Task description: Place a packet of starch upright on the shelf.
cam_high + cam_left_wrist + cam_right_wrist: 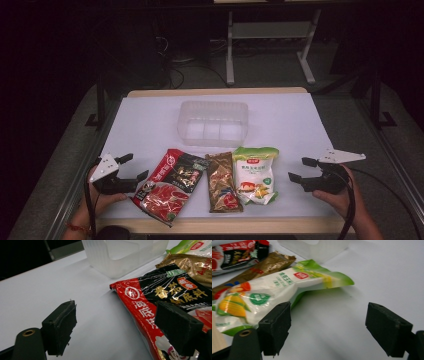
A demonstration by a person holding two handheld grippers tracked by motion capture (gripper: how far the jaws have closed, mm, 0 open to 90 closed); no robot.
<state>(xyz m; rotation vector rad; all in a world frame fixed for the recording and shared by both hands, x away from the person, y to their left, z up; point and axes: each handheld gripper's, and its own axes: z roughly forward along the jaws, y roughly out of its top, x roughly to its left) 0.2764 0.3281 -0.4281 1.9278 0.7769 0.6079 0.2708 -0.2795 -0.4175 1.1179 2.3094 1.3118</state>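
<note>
Left gripper (134, 167): jaws apart, nothing between them; the red and black packet (171, 184) lies flat just beside its far jaw. Right gripper (301, 169): jaws apart, empty; the white and green pouch (255, 174) sits just off its jaws. Between them lies the gold packet (223, 182). The clear ribbed plastic tub (213, 123) stands beyond.

Risk: glossy, crinkled film lying flat on a smooth white table (150, 120); jaws could slide over it or nudge a neighbouring packet.

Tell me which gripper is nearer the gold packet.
Left. The left gripper is just beyond the red packet from the gold packet; the right gripper sits past the green-and-white pouch.
</note>
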